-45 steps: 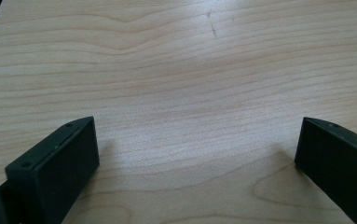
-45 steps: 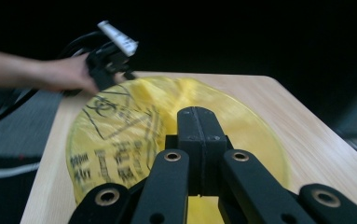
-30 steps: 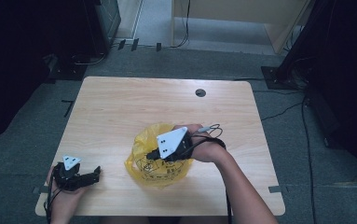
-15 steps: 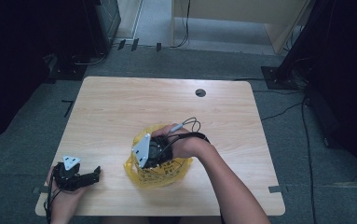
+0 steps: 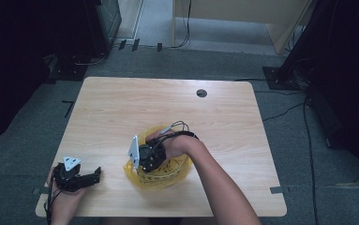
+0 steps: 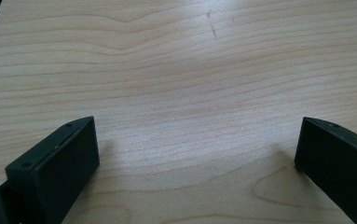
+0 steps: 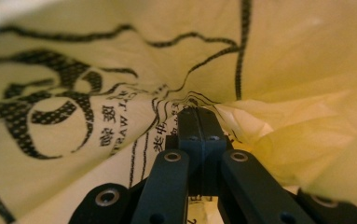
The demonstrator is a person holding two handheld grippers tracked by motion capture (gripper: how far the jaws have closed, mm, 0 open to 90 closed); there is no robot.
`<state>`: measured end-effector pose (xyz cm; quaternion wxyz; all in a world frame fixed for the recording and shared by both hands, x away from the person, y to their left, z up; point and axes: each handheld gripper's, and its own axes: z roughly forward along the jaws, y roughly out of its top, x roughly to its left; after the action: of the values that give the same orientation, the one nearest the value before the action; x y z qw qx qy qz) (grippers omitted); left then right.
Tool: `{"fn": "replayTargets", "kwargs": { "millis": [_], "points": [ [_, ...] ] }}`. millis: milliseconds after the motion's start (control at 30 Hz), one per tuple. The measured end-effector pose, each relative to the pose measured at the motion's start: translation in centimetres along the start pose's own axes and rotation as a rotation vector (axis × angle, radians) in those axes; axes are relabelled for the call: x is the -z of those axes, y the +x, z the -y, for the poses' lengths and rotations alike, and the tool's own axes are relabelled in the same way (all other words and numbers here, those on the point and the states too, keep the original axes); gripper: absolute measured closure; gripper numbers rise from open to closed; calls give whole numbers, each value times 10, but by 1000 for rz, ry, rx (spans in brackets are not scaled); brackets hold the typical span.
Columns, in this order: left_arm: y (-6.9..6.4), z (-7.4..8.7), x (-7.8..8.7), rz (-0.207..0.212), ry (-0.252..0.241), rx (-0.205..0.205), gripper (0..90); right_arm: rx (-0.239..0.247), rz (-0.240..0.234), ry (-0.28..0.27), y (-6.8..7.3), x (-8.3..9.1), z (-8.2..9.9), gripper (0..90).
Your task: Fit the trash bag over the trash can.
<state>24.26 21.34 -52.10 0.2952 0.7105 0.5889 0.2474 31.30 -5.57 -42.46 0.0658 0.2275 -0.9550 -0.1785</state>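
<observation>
Pinching yellow bag (image 7: 283, 70), right gripper (image 7: 198, 122) fingers meet; left gripper (image 6: 197, 154) fingers gape.

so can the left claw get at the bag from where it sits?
Probably yes: the left claw sits open on the table, with bare wood between it and the bag; the right claw already grips the bag.

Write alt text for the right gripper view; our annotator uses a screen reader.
The right gripper, its black jaws closed together, is pressed into a yellow plastic bag printed with black lettering and symbols.
</observation>
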Motion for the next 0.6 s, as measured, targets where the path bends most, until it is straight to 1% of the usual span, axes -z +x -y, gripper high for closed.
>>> {"fn": "replayTargets", "kwargs": {
  "millis": [33, 67, 100, 133, 233, 300, 367, 500, 533, 600],
  "points": [
    [0, 0, 0, 0, 0, 0, 0, 11, -6, 2, -2, -2, 0, 900],
    [0, 0, 0, 0, 0, 0, 0, 11, -6, 2, -2, -2, 0, 900],
    [0, 0, 0, 0, -1, 1, 0, 10, -24, 11, -3, -5, 1, 900],
    [0, 0, 0, 0, -2, 2, 0, 20, -29, 12, -4, -7, 1, 900],
    [0, 0, 0, 0, 0, -2, 0, 31, -49, 39, -6, -16, 2, 900],
    [0, 0, 0, 0, -1, 2, 0, 28, -71, 63, -8, -22, 4, 900],
    [0, 0, 0, 0, -1, 2, 0, 27, -87, 44, -8, -25, 6, 900],
    [0, 0, 0, 0, -1, 2, 0, 27, -91, 46, -9, -24, 6, 900],
    [0, 0, 0, 0, -1, 2, 0, 23, -94, 51, -9, -24, 6, 900],
    [0, 0, 0, 0, 1, -2, 0, 19, -85, 68, -8, -22, 5, 900]
  ]
}}
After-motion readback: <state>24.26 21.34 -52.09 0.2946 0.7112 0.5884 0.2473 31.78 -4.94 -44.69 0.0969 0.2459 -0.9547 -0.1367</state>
